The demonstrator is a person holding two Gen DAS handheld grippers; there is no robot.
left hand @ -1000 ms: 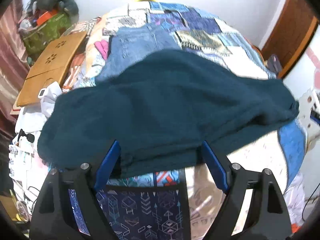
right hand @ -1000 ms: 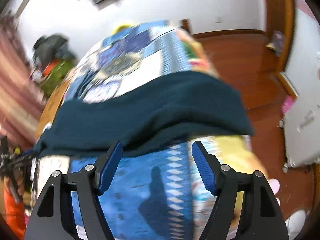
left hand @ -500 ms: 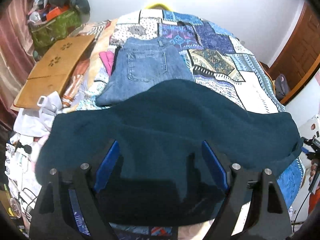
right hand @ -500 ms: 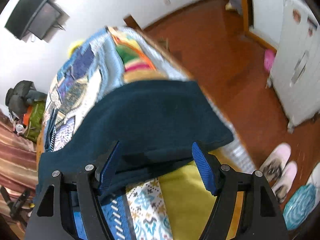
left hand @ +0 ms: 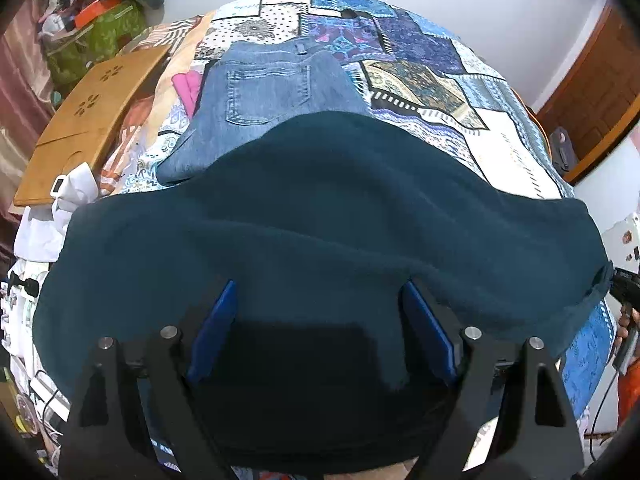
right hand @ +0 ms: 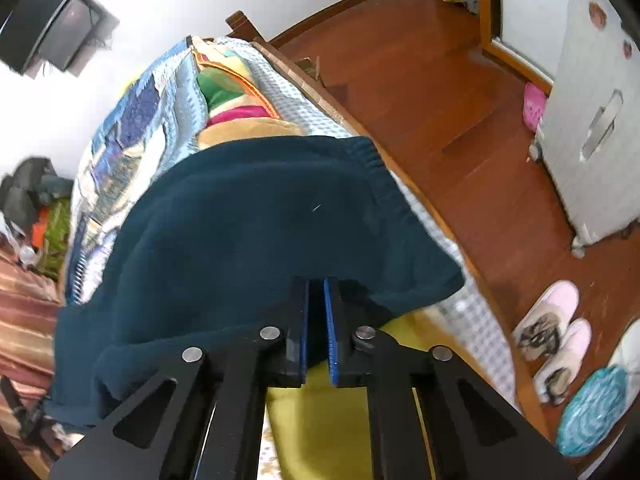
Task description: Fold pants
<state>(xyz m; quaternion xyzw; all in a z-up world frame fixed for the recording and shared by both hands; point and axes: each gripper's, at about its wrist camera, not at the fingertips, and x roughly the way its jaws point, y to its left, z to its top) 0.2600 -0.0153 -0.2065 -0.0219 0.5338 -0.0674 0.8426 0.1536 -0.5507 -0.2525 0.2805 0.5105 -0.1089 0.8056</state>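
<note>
Right now my right gripper (right hand: 316, 292) has just been closing and is pinched on the near edge of the teal pants (right hand: 248, 216), which lie spread across the patchwork bed (left hand: 500, 148). My left gripper (left hand: 316, 312) stands wide apart over the same edge, gripping nothing. If I lift with one side only, the fleece could drag and bunch, or slip off the bed's side. The left view shows folded jeans (left hand: 272, 92) beyond the pants; the right view shows slippers (right hand: 552, 320) on the floor.
</note>
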